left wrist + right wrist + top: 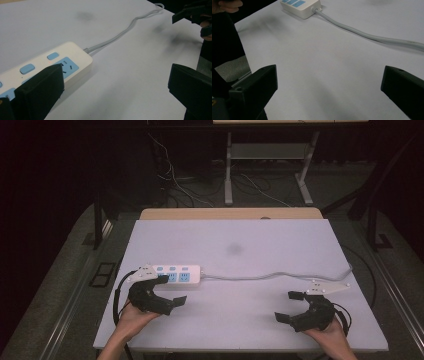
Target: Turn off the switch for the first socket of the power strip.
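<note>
1. Worktop [240, 320], pale and matte, carries a white power strip [177, 274] with blue sockets at its left-centre.
2. Its grey cable [270, 276] runs rightward across the surface to the right edge.
3. Left tongs [170, 290] sit just beside the strip's near side, jaws spread wide and holding nothing; in the left gripper view one jaw overlaps the strip's socket face.
4. Right tongs [289, 306] rest near the front right corner, well apart from the strip, jaws wide and empty, just short of the cable.
</note>
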